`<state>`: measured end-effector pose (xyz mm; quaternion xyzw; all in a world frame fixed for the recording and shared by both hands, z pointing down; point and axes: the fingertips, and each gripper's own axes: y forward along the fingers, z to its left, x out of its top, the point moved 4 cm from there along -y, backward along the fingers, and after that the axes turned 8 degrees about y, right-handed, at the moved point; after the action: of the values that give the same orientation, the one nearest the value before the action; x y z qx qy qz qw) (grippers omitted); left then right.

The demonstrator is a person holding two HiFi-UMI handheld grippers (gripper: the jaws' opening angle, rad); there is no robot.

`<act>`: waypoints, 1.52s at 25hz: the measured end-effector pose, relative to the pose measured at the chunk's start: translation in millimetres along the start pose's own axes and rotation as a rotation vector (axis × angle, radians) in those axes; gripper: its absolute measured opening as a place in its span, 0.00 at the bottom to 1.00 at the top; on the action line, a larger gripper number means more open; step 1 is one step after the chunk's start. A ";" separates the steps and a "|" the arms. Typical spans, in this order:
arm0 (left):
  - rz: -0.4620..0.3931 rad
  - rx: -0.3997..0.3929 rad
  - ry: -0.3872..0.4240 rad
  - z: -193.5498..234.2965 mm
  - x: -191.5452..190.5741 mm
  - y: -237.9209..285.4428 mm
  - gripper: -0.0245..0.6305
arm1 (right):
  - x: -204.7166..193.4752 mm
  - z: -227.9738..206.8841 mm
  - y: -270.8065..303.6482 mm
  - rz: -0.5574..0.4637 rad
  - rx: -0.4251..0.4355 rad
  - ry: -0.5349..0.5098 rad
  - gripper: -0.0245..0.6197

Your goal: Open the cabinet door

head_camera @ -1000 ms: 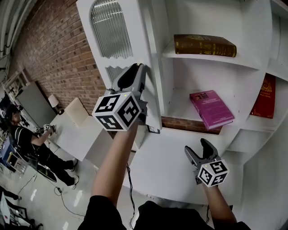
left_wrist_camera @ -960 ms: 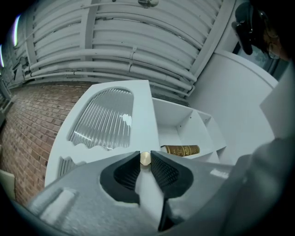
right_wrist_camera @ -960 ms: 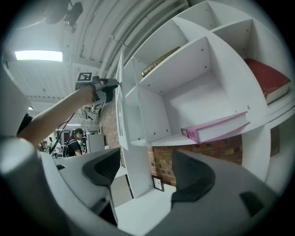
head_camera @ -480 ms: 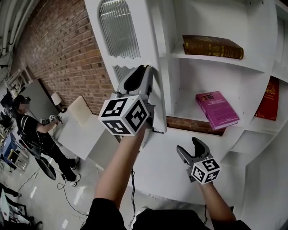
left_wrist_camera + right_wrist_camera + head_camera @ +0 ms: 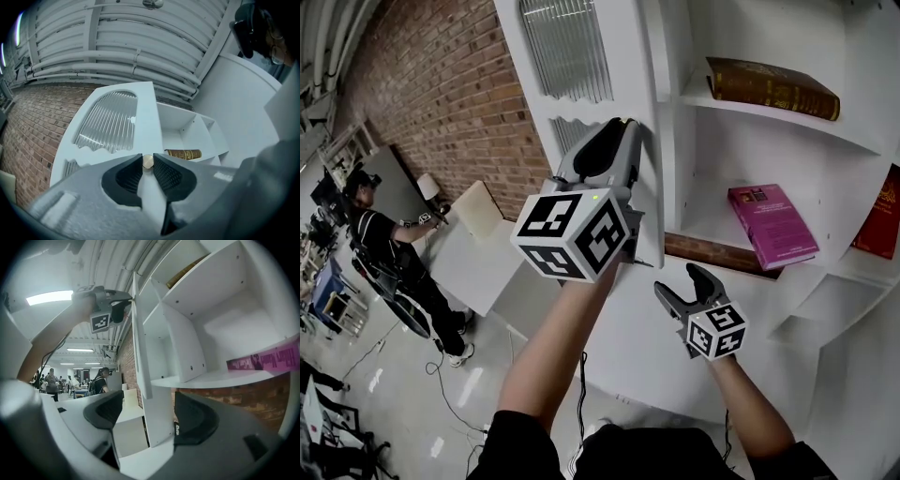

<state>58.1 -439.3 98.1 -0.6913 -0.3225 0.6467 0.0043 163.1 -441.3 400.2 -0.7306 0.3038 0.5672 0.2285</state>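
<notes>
The white cabinet door [image 5: 609, 112] with a ribbed glass panel [image 5: 567, 47] stands swung out from the shelf unit. My left gripper [image 5: 628, 131] is raised against the door's free edge and is shut on its small brass knob [image 5: 147, 161], which sits between the pads. The right gripper view shows this left gripper [image 5: 126, 301] at the top of the thin door edge [image 5: 140, 348]. Lower down, my right gripper [image 5: 680, 284] is open and holds nothing. It sits just right of the door's bottom corner, and the door's lower end shows between its jaws [image 5: 145, 413].
The open shelves hold a brown book [image 5: 773, 87], a pink book [image 5: 773, 225] and a red book [image 5: 886, 211]. A brick wall [image 5: 441, 94] runs off to the left. A low white box [image 5: 478, 253] and a person [image 5: 384, 253] are on the floor side at left.
My right gripper has moved left, closer to the door's lower corner. My left gripper has stayed on the knob while the head view has shifted.
</notes>
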 end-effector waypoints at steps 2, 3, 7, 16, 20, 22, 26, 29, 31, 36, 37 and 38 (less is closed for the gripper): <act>-0.002 0.003 0.002 0.2 0.4 0.2 0.16 | 2.8 -0.7 9.0 -0.008 0.010 0.011 0.57; -0.002 0.005 0.003 0.3 0.6 0.2 0.16 | 3.9 -1.1 13.5 -0.007 0.016 0.015 0.57; 0.001 0.006 0.005 -0.5 0.0 0.7 0.16 | 7.3 -4.6 27.2 0.010 0.036 0.005 0.48; 0.002 0.006 -0.023 1.6 0.4 -0.9 0.16 | 12.8 4.0 41.8 -0.004 0.075 -0.030 0.25; 0.002 0.007 -0.023 1.3 0.0 0.0 0.16 | 16.8 5.9 43.6 -0.009 0.080 -0.061 0.17; 0.005 0.006 -0.025 1.3 0.3 -0.8 0.16 | 16.6 8.3 43.6 -0.002 0.080 -0.087 0.16; 0.009 0.004 -0.035 2.2 1.5 -4.1 0.16 | 15.9 12.8 42.6 0.017 0.081 -0.118 0.15; 0.003 0.013 -0.038 3.0 3.3 -6.1 0.16 | 16.8 14.8 42.3 0.015 0.071 -0.116 0.15; 0.001 0.016 -0.028 1.8 5.7 -6.7 0.16 | 18.1 16.7 40.7 0.015 0.058 -0.114 0.15; 0.016 -0.006 -0.010 2.1 10.6 -16.0 0.16 | 15.2 28.5 35.1 0.027 0.048 -0.122 0.14; 0.015 -0.010 -0.012 3.6 11.1 -18.3 0.16 | 14.1 31.2 35.5 0.026 0.043 -0.124 0.14; 0.012 -0.014 -0.016 5.2 11.5 -20.6 0.16 | 13.0 33.9 36.1 0.027 0.035 -0.125 0.14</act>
<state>43.8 -419.9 95.8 -0.6881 -0.3228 0.6498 -0.0069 116.5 -446.3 379.4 -0.6855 0.3086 0.6092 0.2524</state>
